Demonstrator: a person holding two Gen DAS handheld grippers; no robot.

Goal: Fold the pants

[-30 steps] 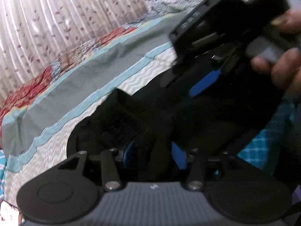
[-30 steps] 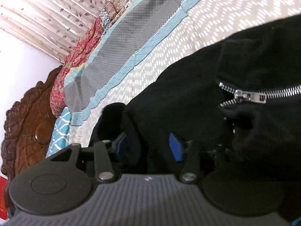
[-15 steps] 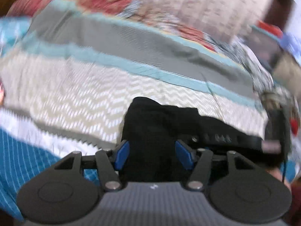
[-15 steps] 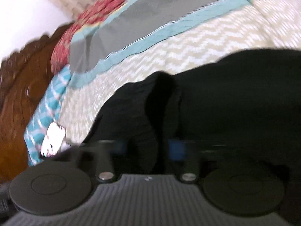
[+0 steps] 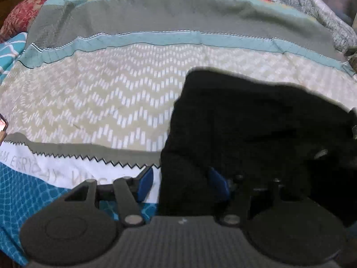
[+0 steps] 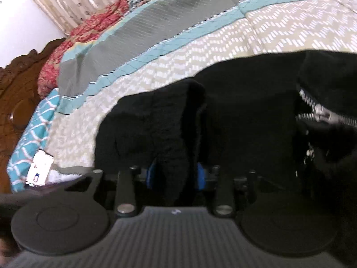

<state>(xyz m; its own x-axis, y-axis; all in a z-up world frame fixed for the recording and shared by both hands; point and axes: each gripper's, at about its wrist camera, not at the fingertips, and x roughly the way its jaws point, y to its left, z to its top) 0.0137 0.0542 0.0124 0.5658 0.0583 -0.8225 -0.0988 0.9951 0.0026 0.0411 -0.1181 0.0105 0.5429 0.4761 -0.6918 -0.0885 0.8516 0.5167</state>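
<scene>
Black cloth fills the lower right of both views: the pants (image 5: 256,122) lie bunched on the bed (image 5: 111,102), on the beige zigzag band of a patchwork cover (image 6: 279,33) that also has grey, teal and red floral strips.

In the left wrist view the pants spread from the centre out to 3 o'clock, their near edge hanging down at 6 o'clock into the left tongs (image 5: 180,182). The jaws there are opening. The left blue pad (image 5: 145,182) stands clear of the cloth, over white and teal fabric; the right pad is partly covered by a black fold, so the cloth sits between the pads without being pinched from both sides.

In the right wrist view a ridge of the pants rises at 12 o'clock from the right tongs (image 6: 175,176) and runs down between its blue pads (image 6: 200,176). These jaws are opening too; whether the pads press the fold cannot be told, as the cloth is dark and blurred. A metal zipper (image 6: 323,114) lies half open at 3 o'clock. A carved wooden headboard (image 6: 15,102) stands at 9 o'clock, and a small white card (image 6: 40,167) lies at 8 o'clock on the cover's edge.
</scene>
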